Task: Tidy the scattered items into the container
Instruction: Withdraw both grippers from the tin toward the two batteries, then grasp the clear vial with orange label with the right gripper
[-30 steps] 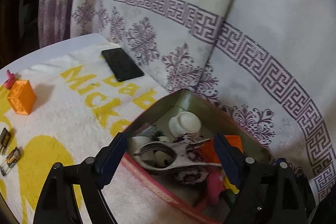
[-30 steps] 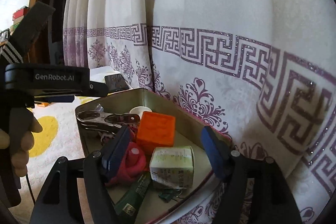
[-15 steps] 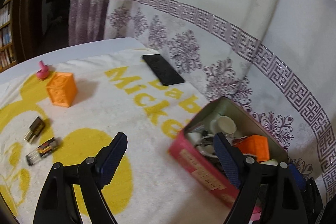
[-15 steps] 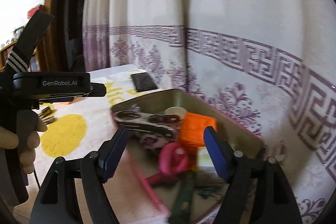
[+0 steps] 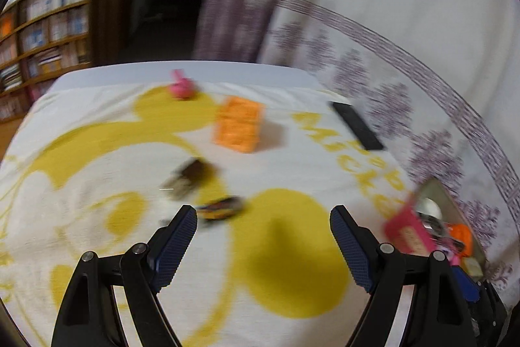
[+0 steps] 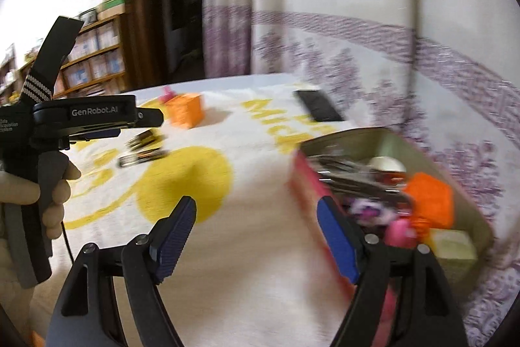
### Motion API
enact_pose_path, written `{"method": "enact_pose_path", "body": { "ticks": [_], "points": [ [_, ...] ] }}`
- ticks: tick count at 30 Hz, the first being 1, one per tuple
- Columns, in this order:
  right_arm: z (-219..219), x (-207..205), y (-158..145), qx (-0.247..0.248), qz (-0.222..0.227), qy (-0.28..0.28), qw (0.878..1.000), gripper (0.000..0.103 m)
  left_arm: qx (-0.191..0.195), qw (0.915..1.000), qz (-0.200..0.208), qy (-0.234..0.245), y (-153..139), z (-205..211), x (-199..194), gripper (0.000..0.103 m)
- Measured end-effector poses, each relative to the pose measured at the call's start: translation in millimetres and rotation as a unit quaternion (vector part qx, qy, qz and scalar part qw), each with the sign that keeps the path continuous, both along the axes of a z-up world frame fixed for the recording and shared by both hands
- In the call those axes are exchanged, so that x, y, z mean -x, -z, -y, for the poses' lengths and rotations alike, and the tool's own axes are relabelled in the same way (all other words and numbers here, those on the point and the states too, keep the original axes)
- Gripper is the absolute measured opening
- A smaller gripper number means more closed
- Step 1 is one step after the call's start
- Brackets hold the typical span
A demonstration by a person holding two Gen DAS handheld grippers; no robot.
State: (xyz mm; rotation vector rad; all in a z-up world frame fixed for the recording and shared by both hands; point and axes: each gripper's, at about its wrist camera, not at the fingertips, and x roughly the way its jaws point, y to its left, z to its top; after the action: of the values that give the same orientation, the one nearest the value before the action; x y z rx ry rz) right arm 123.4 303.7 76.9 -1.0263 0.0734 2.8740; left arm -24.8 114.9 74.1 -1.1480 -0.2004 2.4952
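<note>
- Swinging away from the tin: the left gripper [image 5: 263,217], which a second ago framed the tin's contents between its fingers, now looks over the yellow-printed towel [image 5: 97,152]; the tin [image 5: 409,233] has slid to the view's 4 o'clock edge.
- Right view, change: the tin [image 6: 383,139] sat centred between the fingers earlier; it now lies at 3 o'clock, behind the right-hand finger.
- Left gripper, state: fingers wide apart, nothing between them, pitched down at the towel.
- Right gripper [image 6: 256,217], state: jaws opening, empty, pitched down over bare towel.
- Person's hand [image 6: 48,194]: wrapped on the left gripper's handle, at 9 o'clock in the right view.
- Loose items, left view: orange block [image 5: 239,129] at 12 o'clock; pink toy [image 5: 182,86] beyond it; two small dark blurred pieces [image 5: 191,176] just ahead of the left-hand finger; black phone [image 5: 357,126] at 2 o'clock.
- Tin contents: orange block, scissors, white cap, pink piece, blurred.
</note>
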Motion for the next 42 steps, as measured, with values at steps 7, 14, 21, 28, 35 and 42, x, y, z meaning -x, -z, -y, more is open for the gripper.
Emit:
{"method": "enact_pose_path", "body": {
  "ticks": [7,14,21,28,35,42],
  "points": [
    [29,42,14,0.063,0.048,-0.078,0.994,0.081,0.002,0.9957,0.012,-0.091,13,78,17,0.086],
    [59,89,25,0.086,0.086,-0.127,0.984,0.082,-0.012,0.9926,0.024,-0.118,24,110,24,0.086],
    [81,135,37,0.101,0.12,-0.146,0.977,0.082,-0.028,0.9897,0.046,-0.133,38,123,29,0.086],
    [104,171,50,0.085,0.142,-0.165,0.972,0.082,-0.045,0.9859,0.061,-0.149,45,136,32,0.086],
    [118,191,64,0.067,0.158,-0.18,0.969,0.082,-0.048,0.9846,0.072,-0.152,50,138,34,0.086],
    [135,200,73,0.015,0.157,-0.195,0.968,0.083,-0.042,0.9846,0.075,-0.152,53,137,35,0.086]
  ]
}}
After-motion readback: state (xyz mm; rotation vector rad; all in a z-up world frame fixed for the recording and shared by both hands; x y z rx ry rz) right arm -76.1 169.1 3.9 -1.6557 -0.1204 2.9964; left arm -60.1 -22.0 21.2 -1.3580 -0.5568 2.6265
